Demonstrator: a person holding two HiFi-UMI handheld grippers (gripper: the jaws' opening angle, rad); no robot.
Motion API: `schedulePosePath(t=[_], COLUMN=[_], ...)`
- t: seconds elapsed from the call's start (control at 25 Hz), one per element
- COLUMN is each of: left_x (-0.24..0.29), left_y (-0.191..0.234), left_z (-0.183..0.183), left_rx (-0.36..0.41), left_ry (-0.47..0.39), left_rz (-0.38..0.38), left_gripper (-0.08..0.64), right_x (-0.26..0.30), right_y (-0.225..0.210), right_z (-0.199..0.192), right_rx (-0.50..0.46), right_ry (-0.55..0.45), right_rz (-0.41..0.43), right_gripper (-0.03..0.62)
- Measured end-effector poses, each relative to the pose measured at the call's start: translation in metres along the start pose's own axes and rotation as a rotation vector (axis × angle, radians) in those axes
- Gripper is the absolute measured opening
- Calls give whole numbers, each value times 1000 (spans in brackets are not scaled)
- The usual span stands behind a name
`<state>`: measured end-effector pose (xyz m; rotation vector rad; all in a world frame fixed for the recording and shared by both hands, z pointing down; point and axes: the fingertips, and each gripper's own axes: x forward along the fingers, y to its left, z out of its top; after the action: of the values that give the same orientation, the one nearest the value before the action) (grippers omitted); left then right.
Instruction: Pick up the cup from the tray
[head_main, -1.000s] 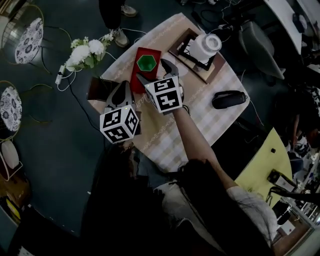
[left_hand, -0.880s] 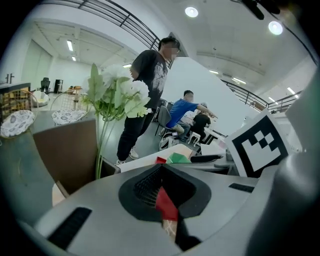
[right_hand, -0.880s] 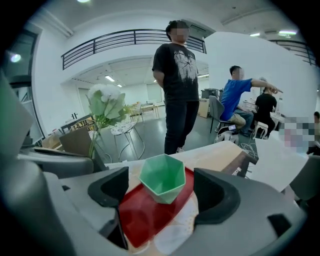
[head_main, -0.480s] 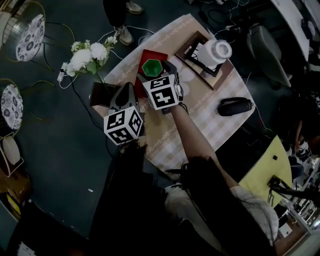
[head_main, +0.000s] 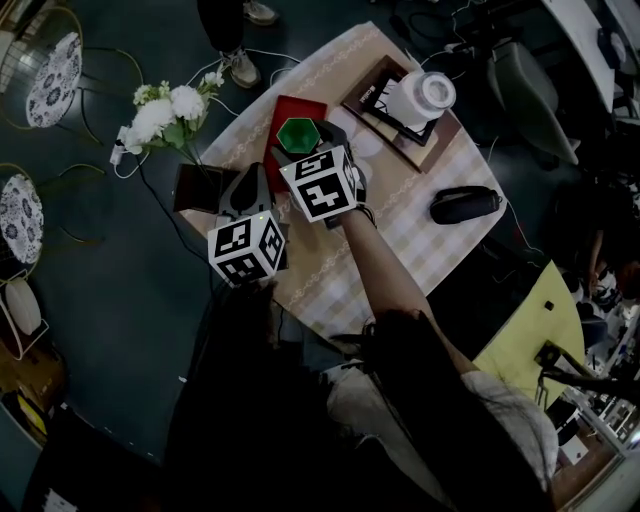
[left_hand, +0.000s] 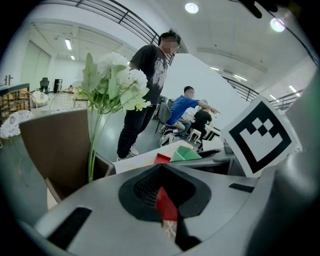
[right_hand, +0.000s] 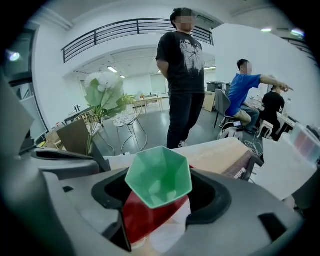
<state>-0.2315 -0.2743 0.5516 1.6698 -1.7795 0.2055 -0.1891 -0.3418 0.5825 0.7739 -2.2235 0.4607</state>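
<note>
A green six-sided cup (head_main: 297, 133) stands on a red tray (head_main: 301, 104) at the far side of the table. In the right gripper view the cup (right_hand: 159, 175) sits between the jaws with the tray (right_hand: 150, 217) under it. My right gripper (head_main: 308, 146) (right_hand: 160, 186) straddles the cup; its jaws have just been closing, and dark gaps still show on both sides of the rim. My left gripper (head_main: 254, 176) (left_hand: 161, 172) hovers near the table's left edge, jaws together and empty, just left of the right one.
White flowers (head_main: 165, 104) and a brown box (head_main: 200, 181) stand off the table's left corner. A white jar (head_main: 421, 95) on a framed board and a black case (head_main: 460, 203) lie to the right on the checked cloth (head_main: 400, 235). A person (right_hand: 182, 75) stands beyond the table.
The right gripper has edged forward until the cup sits between its jaws, and the jaws have narrowed. The left gripper has stayed where it was.
</note>
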Motion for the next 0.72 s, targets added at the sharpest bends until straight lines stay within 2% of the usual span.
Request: schedulePosePath(t=[0.16, 0.72], left_x=[-3, -16], left_y=[-12, -89], left_z=[-7, -32], left_rx=[-5, 46], left_ry=[7, 48], left_rz=[-17, -147], left_gripper=[9, 9], right_x=[-20, -95], right_y=[-10, -56], right_z=[-10, -76], right_rx=[-19, 84], right_ry=[-2, 25], right_rz=[-22, -126], right_gripper=[334, 334])
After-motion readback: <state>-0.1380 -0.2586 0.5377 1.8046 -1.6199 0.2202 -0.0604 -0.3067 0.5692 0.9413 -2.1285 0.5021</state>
